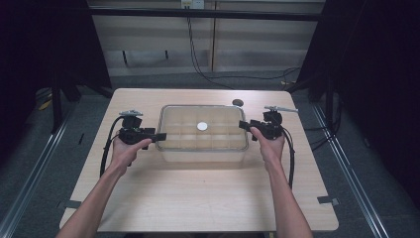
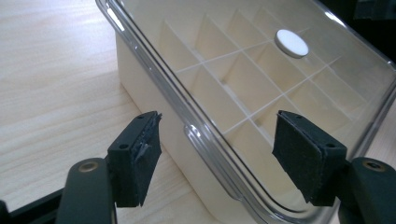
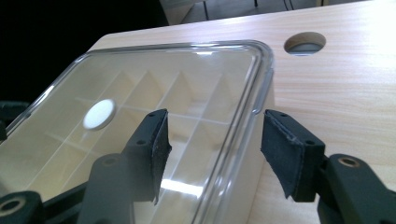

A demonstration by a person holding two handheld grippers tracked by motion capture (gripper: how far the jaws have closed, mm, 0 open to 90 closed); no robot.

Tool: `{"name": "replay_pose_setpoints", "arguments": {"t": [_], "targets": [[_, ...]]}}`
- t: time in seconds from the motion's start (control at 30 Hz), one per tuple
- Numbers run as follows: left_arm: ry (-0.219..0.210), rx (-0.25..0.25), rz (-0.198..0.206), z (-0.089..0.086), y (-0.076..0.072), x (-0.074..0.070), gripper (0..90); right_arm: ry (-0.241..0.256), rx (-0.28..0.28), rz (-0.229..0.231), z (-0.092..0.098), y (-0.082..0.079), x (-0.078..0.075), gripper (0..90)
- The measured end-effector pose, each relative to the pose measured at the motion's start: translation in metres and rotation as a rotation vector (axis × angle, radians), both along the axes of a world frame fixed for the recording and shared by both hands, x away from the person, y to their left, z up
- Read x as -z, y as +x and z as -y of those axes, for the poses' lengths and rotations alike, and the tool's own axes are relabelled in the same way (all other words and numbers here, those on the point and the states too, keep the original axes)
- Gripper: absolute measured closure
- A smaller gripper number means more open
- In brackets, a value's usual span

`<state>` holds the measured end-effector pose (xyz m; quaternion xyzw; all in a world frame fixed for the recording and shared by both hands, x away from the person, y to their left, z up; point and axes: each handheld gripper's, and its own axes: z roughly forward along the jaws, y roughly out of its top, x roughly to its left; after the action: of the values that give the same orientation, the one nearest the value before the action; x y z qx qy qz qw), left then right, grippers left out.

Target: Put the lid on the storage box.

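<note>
The clear-lidded box (image 1: 203,134) sits on the middle of the desk (image 1: 198,198), slightly toward the far edge, with a grid of cream dividers visible through its clear lid (image 2: 261,70) and a white round disc (image 1: 202,126) showing near the lid's centre.

Your left hand-held gripper (image 1: 159,136) is at the box's left end. It is released — in the left gripper view the jaws stand wide apart, one pad outside over the desk, the other over the lid, with the lid's rim running between them and neither pad touching it.

Your right hand-held gripper (image 1: 243,124) is at the box's right end, also released. In the right gripper view its two pads straddle the lid's edge near a rounded corner, one over the lid, the other over the wood — both clear of the plastic.

A round hole (image 1: 237,102) lies in the desk just beyond the box's far right corner.
</note>
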<state>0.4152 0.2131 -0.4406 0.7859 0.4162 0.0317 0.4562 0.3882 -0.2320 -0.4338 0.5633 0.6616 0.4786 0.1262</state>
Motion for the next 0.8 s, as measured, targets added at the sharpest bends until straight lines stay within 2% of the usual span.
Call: {"name": "replay_pose_setpoints", "arguments": {"t": [0.03, 0.13, 0.2, 0.23, 0.27, 0.43, 0.57, 0.63, 0.73, 0.8], "targets": [[-0.008, 0.011, 0.006, -0.001, -0.002, -0.002, 37.7, -0.010, -0.023, 0.020, -0.002, -0.007, -0.004, 41.2], [-0.008, 0.027, 0.009, -0.002, -0.009, -0.005, 39.4, -0.010, -0.040, 0.031, -0.003, -0.013, -0.006, 40.9], [-0.016, 0.033, 0.027, -0.004, -0.016, -0.006, 39.4, -0.027, -0.063, 0.041, -0.004, -0.021, -0.008, 41.3], [-0.025, 0.030, 0.029, -0.005, -0.020, -0.006, 39.3, -0.041, -0.078, 0.055, -0.005, -0.030, -0.008, 41.6], [-0.026, 0.031, 0.033, -0.006, -0.024, -0.007, 39.3, -0.041, -0.078, 0.055, -0.005, -0.030, -0.008, 41.6], [0.008, 0.037, 0.053, -0.014, -0.040, -0.008, 39.4, -0.031, -0.106, 0.049, -0.002, -0.052, -0.008, 40.4], [0.010, 0.037, 0.051, -0.021, -0.050, -0.005, 40.4, -0.007, -0.108, 0.039, 0.003, -0.066, -0.009, 38.3], [0.027, 0.036, 0.060, -0.023, -0.056, -0.005, 40.2, -0.015, -0.106, 0.046, 0.005, -0.073, -0.010, 37.6], [0.022, 0.039, 0.064, -0.027, -0.065, -0.006, 37.7, -0.031, -0.103, 0.043, 0.009, -0.083, -0.011, 36.1], [0.019, 0.024, 0.053, -0.030, -0.070, -0.006, 36.6, -0.044, -0.098, 0.047, 0.011, -0.091, -0.011, 35.7]]}}
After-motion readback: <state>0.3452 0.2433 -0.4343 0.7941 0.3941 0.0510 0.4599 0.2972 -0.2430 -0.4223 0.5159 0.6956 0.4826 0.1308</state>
